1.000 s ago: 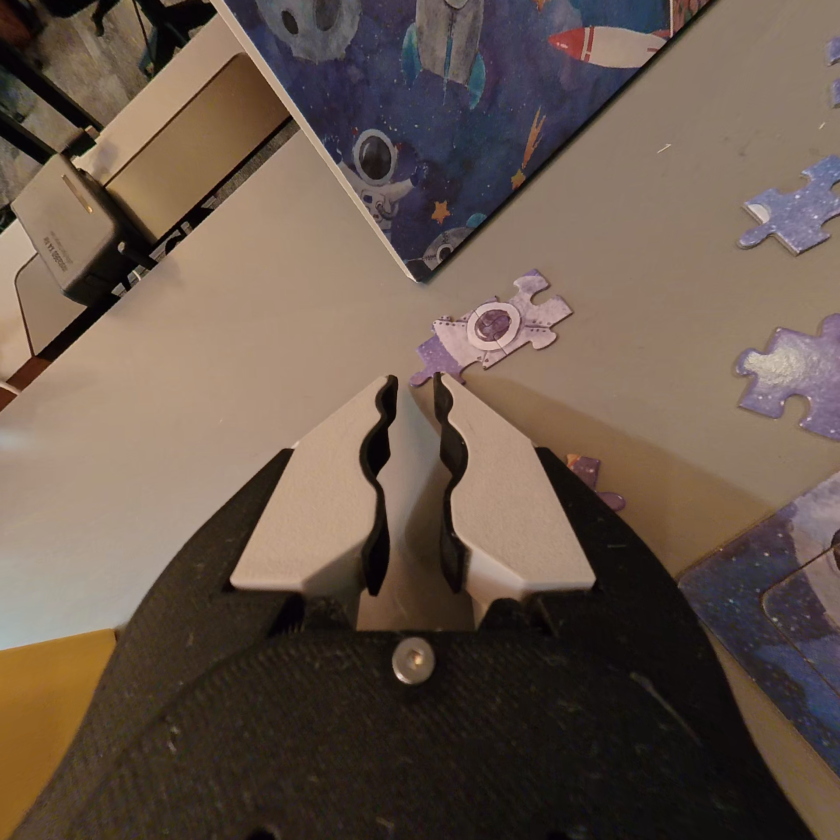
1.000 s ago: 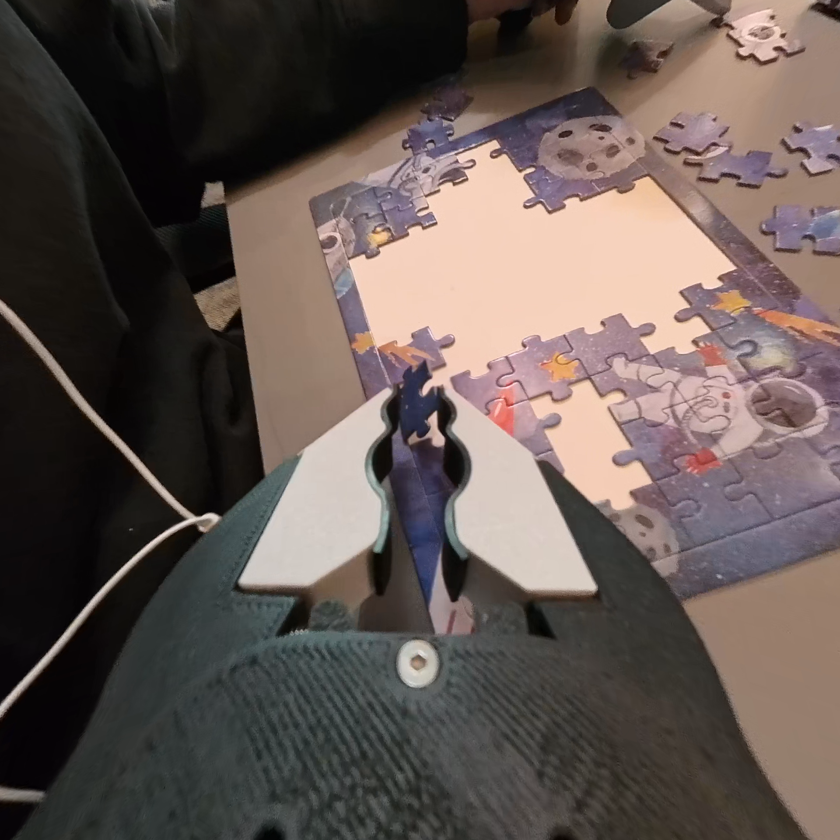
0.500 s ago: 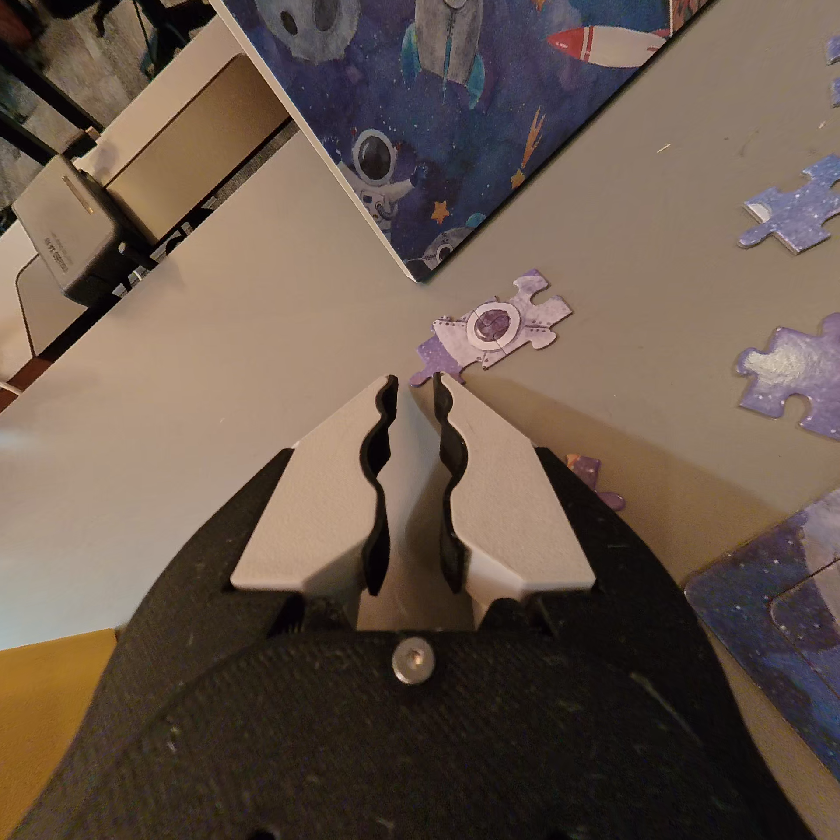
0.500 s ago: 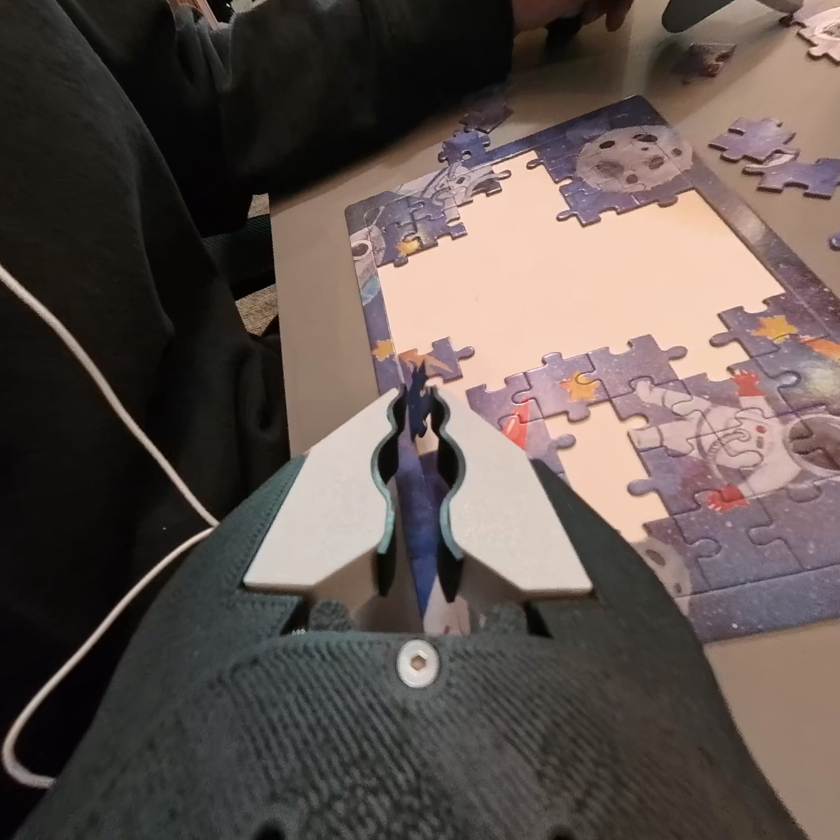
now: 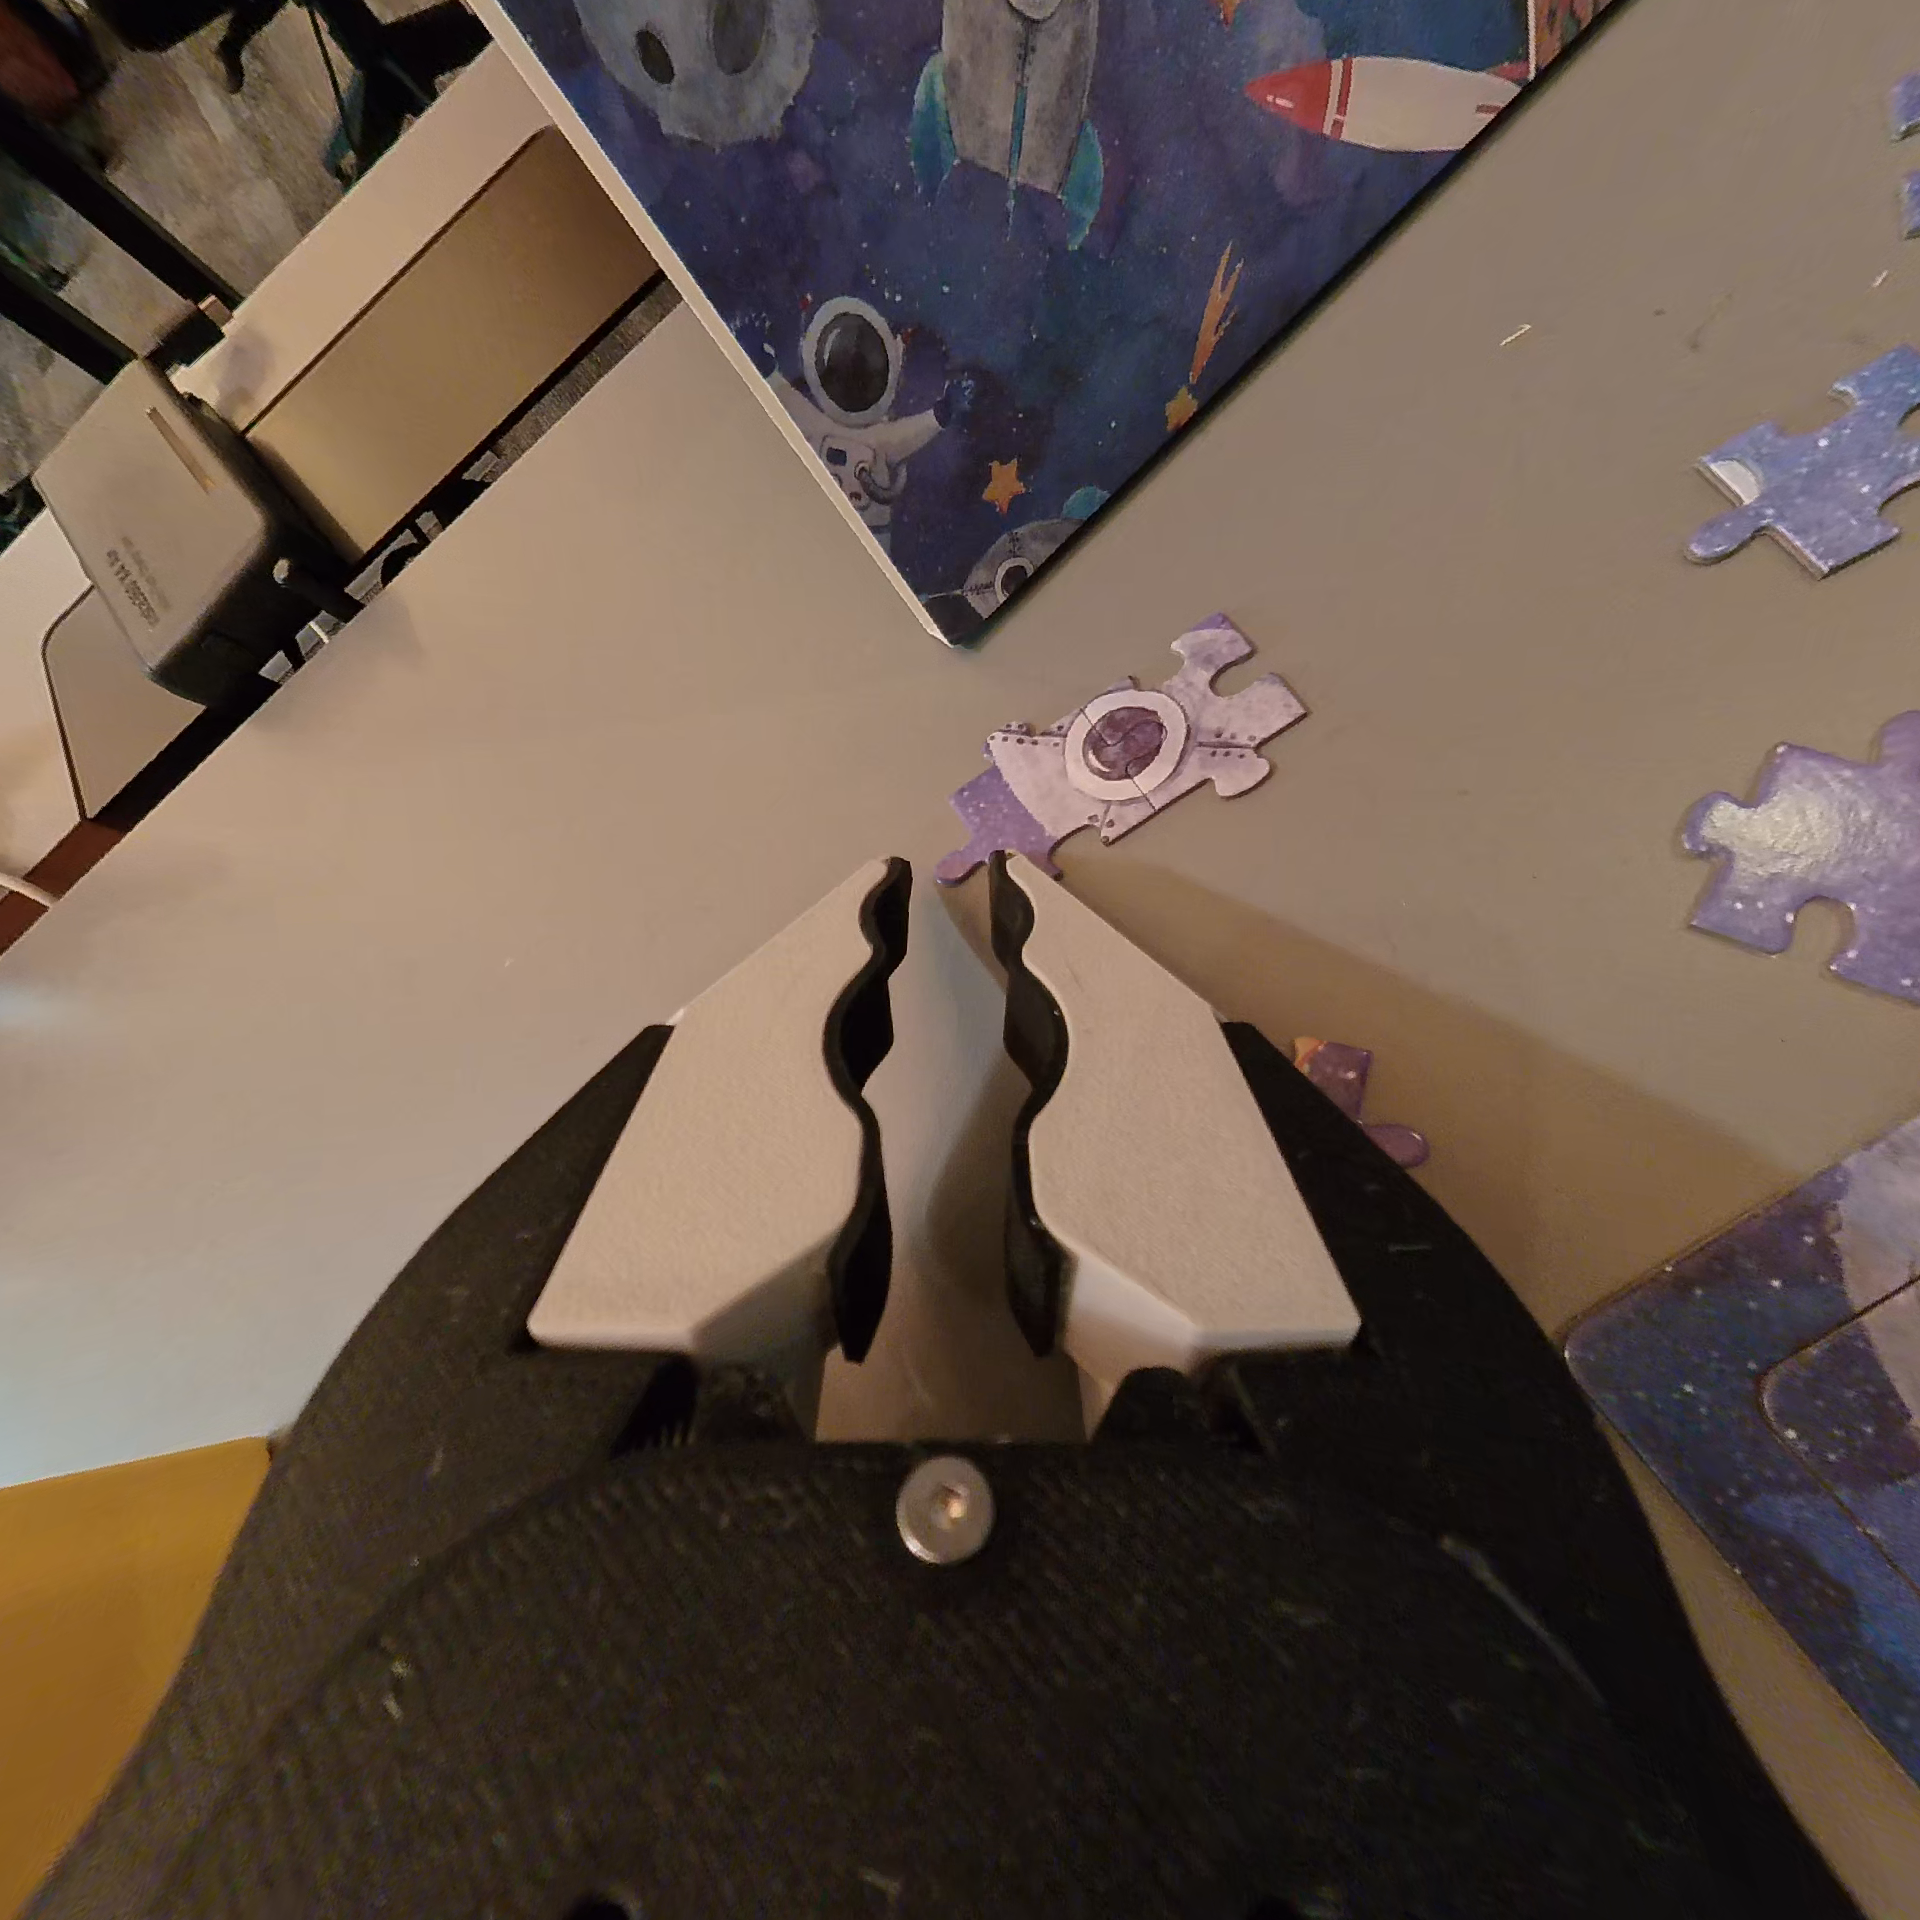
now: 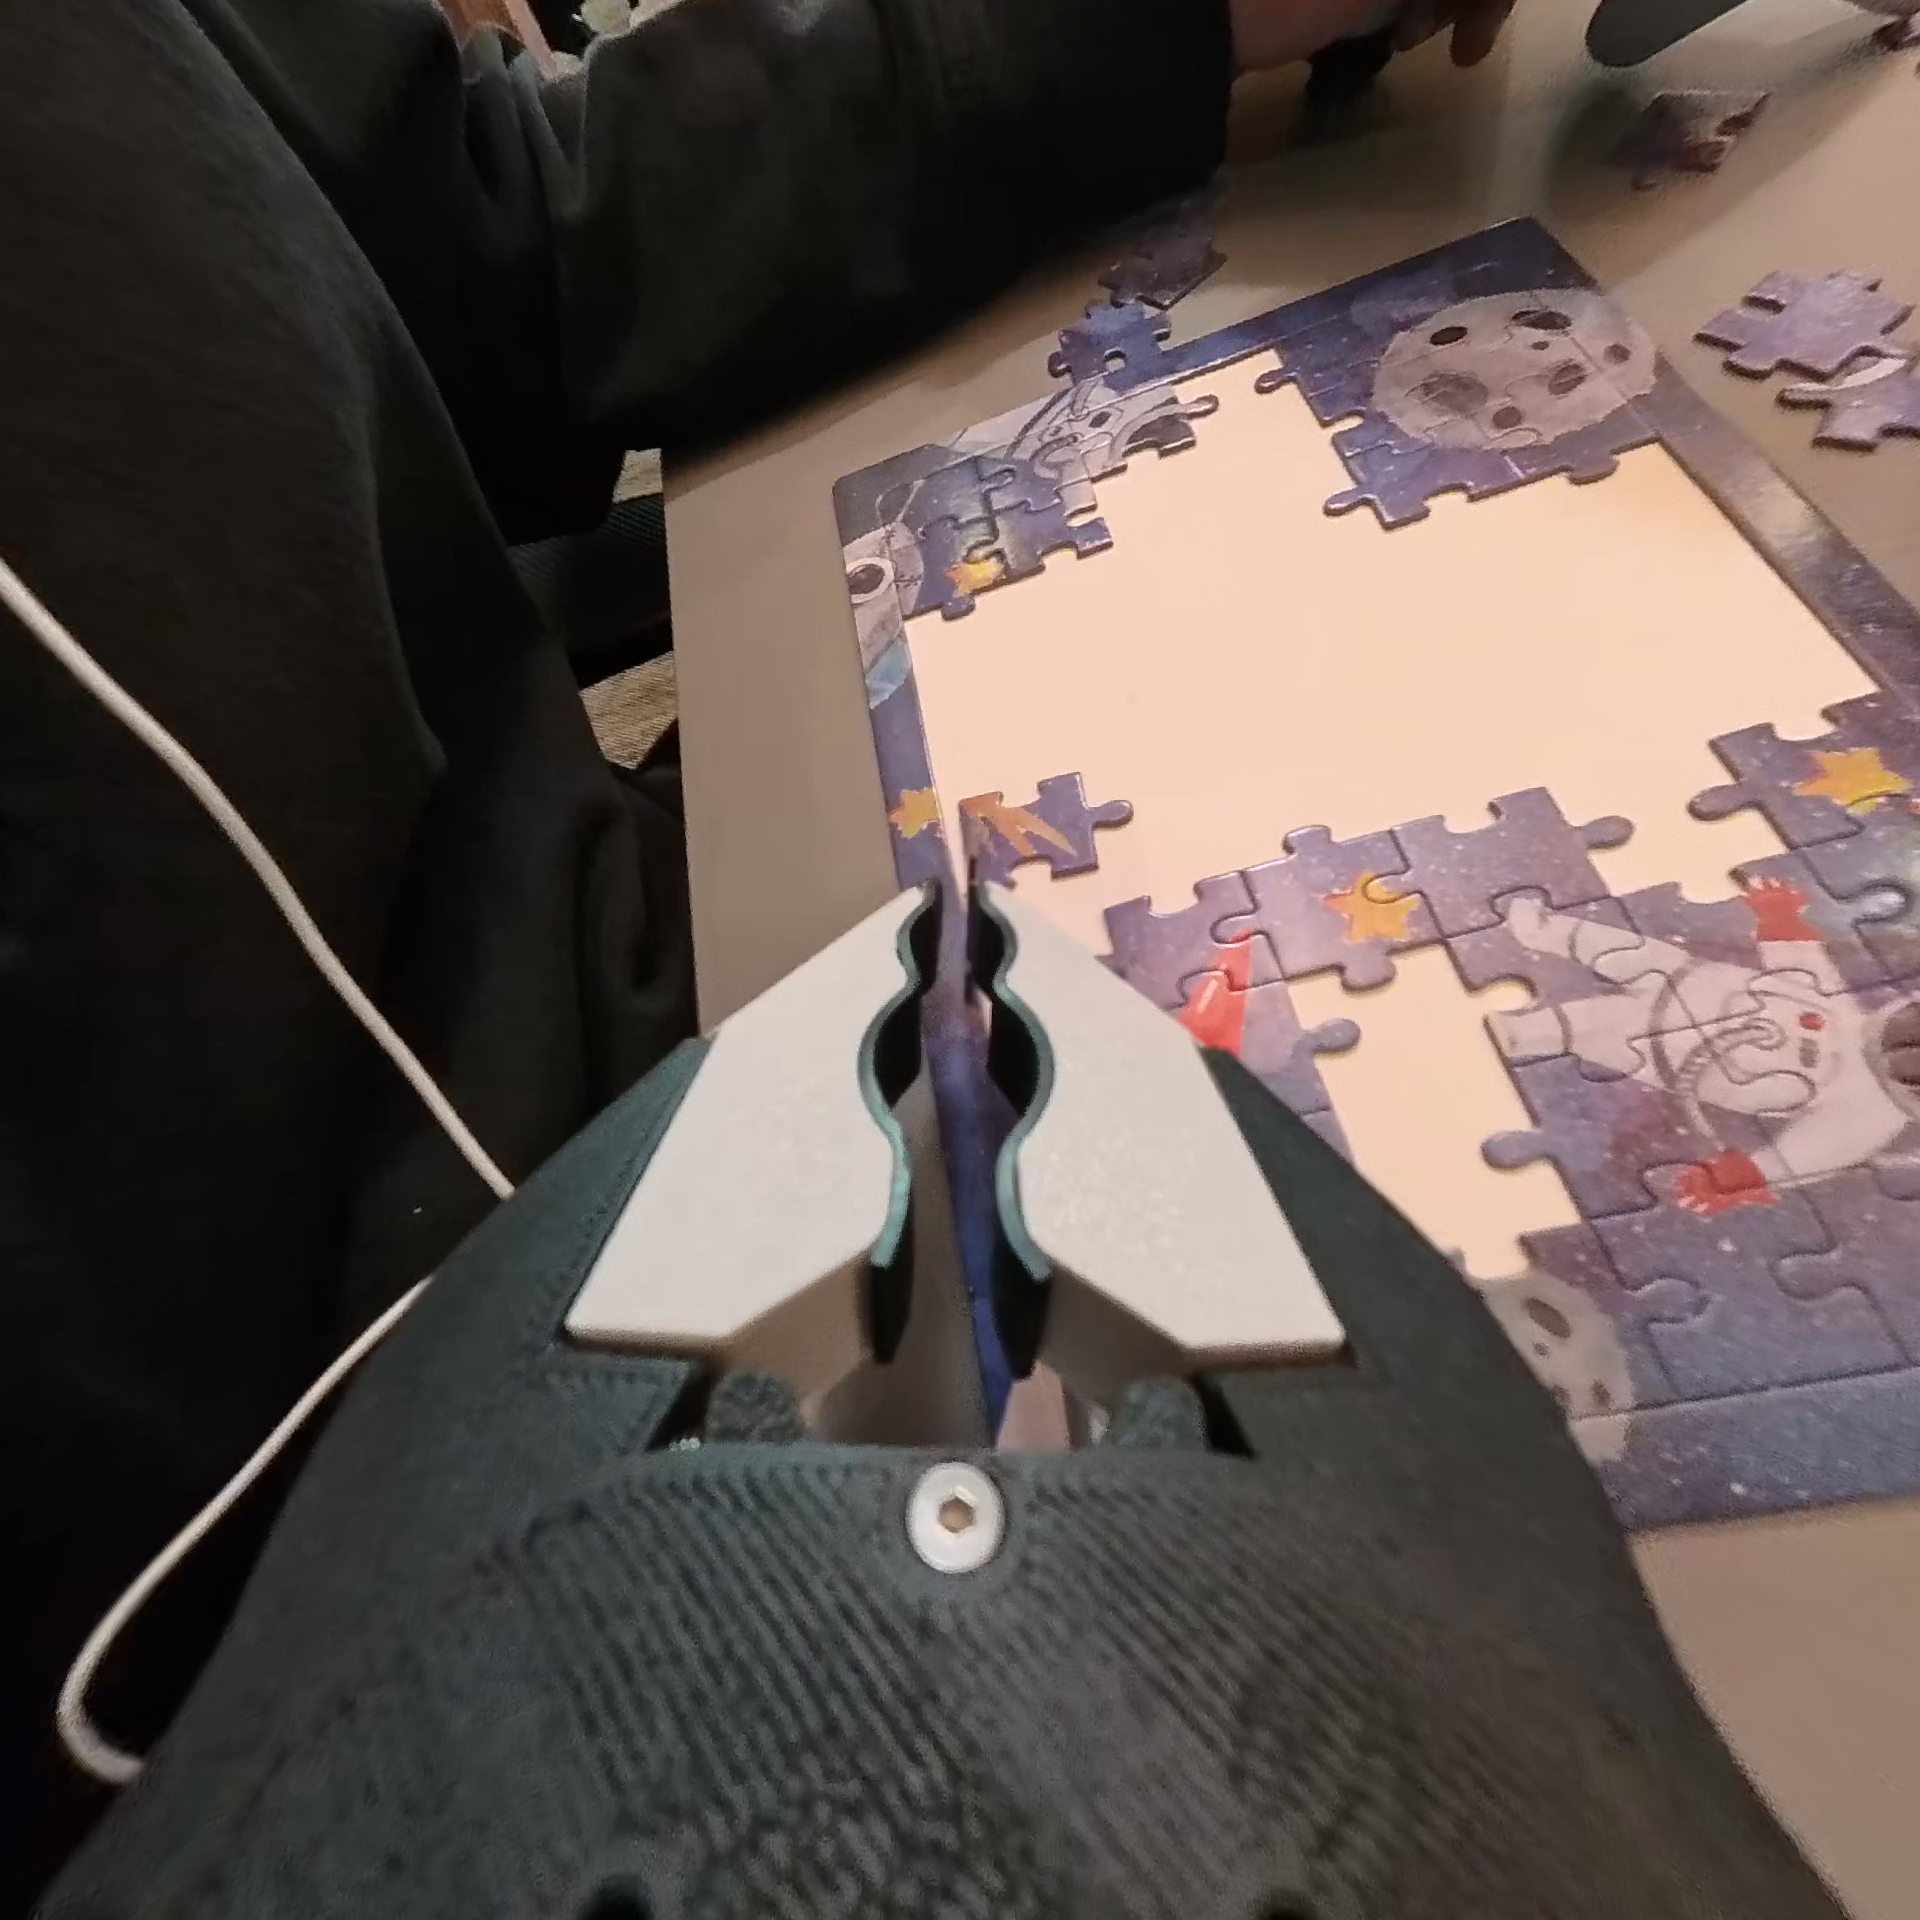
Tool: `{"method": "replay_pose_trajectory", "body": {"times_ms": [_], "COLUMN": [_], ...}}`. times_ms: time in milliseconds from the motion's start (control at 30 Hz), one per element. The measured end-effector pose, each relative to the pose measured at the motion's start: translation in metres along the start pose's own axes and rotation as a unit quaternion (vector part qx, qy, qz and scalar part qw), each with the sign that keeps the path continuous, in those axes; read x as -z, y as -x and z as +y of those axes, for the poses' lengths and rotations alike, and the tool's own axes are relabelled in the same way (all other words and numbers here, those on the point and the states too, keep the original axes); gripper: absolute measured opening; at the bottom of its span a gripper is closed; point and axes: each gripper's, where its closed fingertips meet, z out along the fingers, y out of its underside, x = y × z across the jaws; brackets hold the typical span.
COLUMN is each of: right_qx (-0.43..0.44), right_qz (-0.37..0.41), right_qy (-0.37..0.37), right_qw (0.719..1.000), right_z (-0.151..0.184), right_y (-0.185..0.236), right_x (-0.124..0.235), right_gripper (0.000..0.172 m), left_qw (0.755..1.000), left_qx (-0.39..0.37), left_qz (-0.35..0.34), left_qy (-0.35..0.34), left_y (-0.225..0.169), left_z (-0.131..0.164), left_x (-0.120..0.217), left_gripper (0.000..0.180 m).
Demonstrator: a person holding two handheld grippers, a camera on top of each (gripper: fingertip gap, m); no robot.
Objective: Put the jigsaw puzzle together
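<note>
My right gripper [image 6: 954, 894] is shut on a dark blue puzzle piece [image 6: 974, 940] that stands on edge between its pads. It hovers above the near left edge of the puzzle tray [image 6: 1351, 644], which is partly filled with space-themed pieces around a bare cream middle. My left gripper [image 5: 948, 873] is slightly open and empty, low over the grey table [image 5: 416, 935]. Its tips are just short of two joined pale purple pieces [image 5: 1132, 748] with a round window on them.
A space-picture box lid [image 5: 1039, 260] lies beyond the left gripper. Loose blue pieces [image 5: 1829, 488] [image 5: 1839, 862] lie to its right, a small piece [image 5: 1340, 1081] beside its finger. A person's dark sleeve [image 6: 312, 520] and a white cable [image 6: 260, 852] fill the right view's left side. Some 35 cm of space lies between my two pairs of fingers.
The right gripper's pads came together on the blue piece, which turned edge-on between them, and the gripper drifted left along the tray's edge. The left gripper held still.
</note>
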Motion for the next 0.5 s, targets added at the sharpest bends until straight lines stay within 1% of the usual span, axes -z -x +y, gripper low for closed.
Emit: {"method": "replay_pose_trajectory", "body": {"times_ms": [67, 367, 500], "right_qx": [-0.002, 0.027, 0.026], "right_qz": [-0.007, 0.042, 0.038], "right_qy": [0.003, 0.049, 0.034], "right_qw": [1.0, 0.998, 0.998], "right_z": [0.001, 0.017, 0.011], "right_y": [0.002, -0.009, -0.007], "right_x": [0.0, -0.007, -0.007], "right_gripper": [0.0, 0.008, 0.0], "left_qw": [1.0, 1.0, 1.0], "left_qx": [0.0, -0.002, -0.002], "left_qz": [0.0, -0.001, -0.001], "left_qy": [0.0, 0.0, 0.0], "left_y": [0.0, 0.0, 0.0], "left_z": [0.0, 0.0, 0.0], "left_x": [0.0, 0.0, 0.0], "left_gripper": [0.016, 0.016, 0.016]}}
